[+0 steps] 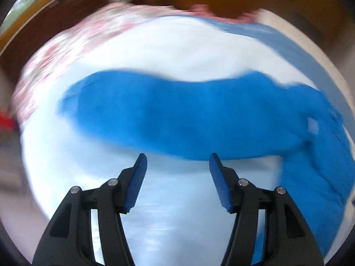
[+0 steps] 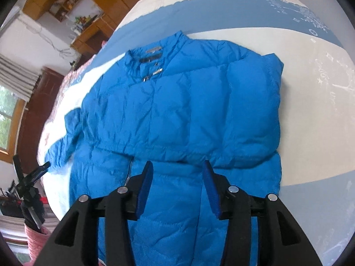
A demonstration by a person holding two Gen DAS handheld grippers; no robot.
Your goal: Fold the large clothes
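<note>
Right gripper point(image 2: 177, 166) fingers spread, empty, hovering over the near half of the blue puffer jacket point(image 2: 177, 102), which lies flat on the bed sheet point(image 2: 310, 110), collar far. Left gripper point(image 1: 177, 157) likewise parted, empty; jacket sleeve point(image 1: 177, 115) just beyond its tips, view blurred.

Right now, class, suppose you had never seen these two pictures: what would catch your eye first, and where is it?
The bright blue puffer jacket dominates: it lies spread on the pale bed cover, collar away from the camera, one sleeve stretching across the blurred left wrist view. Next come the black claws with blue pads, the right claw open above the jacket's lower part, the left claw open near the sleeve.
</note>
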